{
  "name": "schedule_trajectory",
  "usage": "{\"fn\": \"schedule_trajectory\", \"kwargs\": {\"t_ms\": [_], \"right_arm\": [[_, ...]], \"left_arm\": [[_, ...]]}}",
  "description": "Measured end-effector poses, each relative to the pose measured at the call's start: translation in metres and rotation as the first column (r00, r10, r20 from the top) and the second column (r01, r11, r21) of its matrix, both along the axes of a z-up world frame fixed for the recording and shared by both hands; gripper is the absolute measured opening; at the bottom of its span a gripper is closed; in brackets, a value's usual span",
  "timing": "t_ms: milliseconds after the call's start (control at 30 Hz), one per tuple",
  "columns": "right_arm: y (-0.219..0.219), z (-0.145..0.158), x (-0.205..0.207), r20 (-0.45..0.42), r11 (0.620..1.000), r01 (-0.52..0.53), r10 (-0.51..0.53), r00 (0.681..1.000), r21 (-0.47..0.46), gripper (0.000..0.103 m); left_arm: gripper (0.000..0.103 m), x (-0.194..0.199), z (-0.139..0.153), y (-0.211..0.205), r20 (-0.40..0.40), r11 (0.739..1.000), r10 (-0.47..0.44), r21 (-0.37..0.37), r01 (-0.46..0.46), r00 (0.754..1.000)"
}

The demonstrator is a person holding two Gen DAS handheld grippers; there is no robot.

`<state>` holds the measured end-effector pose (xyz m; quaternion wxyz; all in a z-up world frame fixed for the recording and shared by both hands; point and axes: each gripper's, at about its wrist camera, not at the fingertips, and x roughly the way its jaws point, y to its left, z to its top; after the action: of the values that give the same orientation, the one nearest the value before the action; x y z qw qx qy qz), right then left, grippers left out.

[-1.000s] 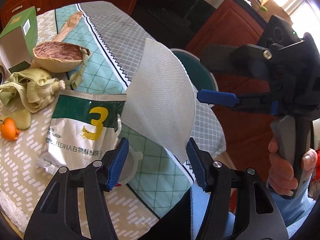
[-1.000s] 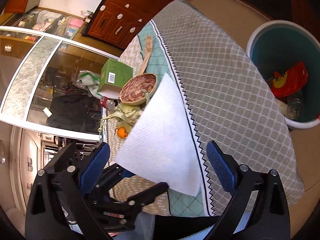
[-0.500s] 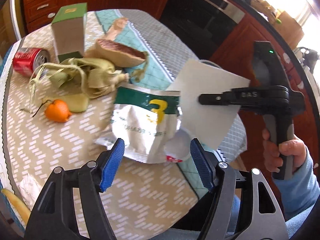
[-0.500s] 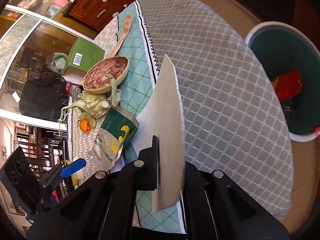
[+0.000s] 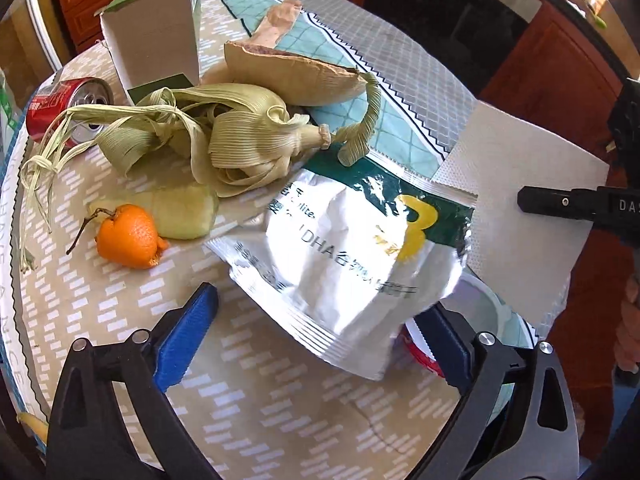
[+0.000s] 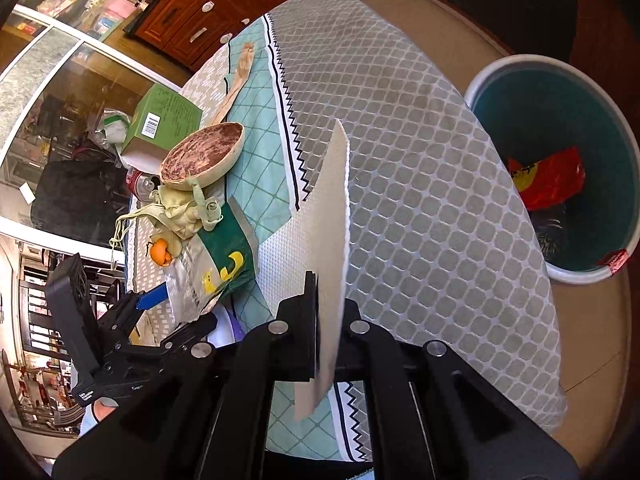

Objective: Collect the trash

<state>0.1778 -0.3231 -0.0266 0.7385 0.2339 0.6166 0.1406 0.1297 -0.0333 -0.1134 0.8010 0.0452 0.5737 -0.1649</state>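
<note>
My right gripper is shut on a white paper towel, holding it edge-on above the table's near edge; the towel also shows in the left wrist view, beside the right gripper. My left gripper is open and empty, its jaws either side of a silver and green snack bag lying on the table. That bag also shows in the right wrist view, with the left gripper below it.
Corn husks, an orange peel, a red can, a green box and a brown gourd shell lie on the table. A teal bin with a red wrapper stands on the floor at the right.
My left gripper has let go of the paper towel and swung left and down to the snack bag. My right gripper has closed on the towel and turned it edge-on.
</note>
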Motion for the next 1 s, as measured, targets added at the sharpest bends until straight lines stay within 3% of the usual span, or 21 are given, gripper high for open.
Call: {"fn": "schedule_trajectory", "kwargs": {"t_ms": [33, 67, 100, 133, 167, 367, 467, 700, 1000], "right_arm": [[-0.001, -0.001, 0.0, -0.002, 1.0, 0.004, -0.004, 1.0, 0.003, 0.003], [-0.002, -0.002, 0.0, -0.001, 1.0, 0.006, -0.006, 1.0, 0.005, 0.003], [-0.002, -0.002, 0.0, 0.0, 1.0, 0.009, -0.009, 1.0, 0.007, 0.003], [-0.003, -0.001, 0.0, 0.002, 1.0, 0.012, -0.012, 1.0, 0.009, 0.003], [-0.003, -0.001, 0.0, 0.004, 1.0, 0.014, -0.014, 1.0, 0.012, 0.003], [-0.011, 0.006, -0.002, 0.033, 0.999, 0.023, -0.024, 0.999, 0.023, 0.003], [-0.013, 0.008, -0.003, 0.04, 0.999, 0.025, -0.026, 0.999, 0.032, 0.003], [-0.019, 0.008, -0.006, 0.043, 0.997, 0.043, -0.046, 0.998, 0.058, 0.003], [-0.049, 0.017, -0.009, 0.074, 0.992, 0.102, -0.108, 0.991, 0.079, 0.003]], "left_arm": [[0.079, -0.001, 0.002, -0.002, 0.011, 1.0, -0.004, 0.007, 0.004, 1.0], [0.056, 0.0, 0.004, -0.005, 0.018, 1.0, -0.011, 0.01, 0.011, 1.0], [0.043, -0.001, 0.006, -0.006, 0.014, 1.0, -0.018, 0.002, 0.018, 1.0], [0.022, 0.0, 0.008, -0.006, 0.005, 1.0, -0.019, -0.011, 0.019, 1.0], [0.008, 0.0, 0.01, -0.005, 0.005, 1.0, -0.013, -0.011, 0.013, 1.0], [0.008, -0.004, 0.032, -0.001, 0.058, 1.0, 0.014, 0.003, -0.014, 0.998], [0.008, -0.011, 0.041, -0.009, 0.083, 1.0, -0.022, 0.018, 0.02, 0.996], [0.008, -0.018, 0.045, -0.009, 0.017, 0.999, 0.004, -0.035, -0.004, 1.0], [0.008, -0.047, 0.078, -0.046, 0.033, 0.994, -0.089, -0.064, 0.091, 0.996]]}}
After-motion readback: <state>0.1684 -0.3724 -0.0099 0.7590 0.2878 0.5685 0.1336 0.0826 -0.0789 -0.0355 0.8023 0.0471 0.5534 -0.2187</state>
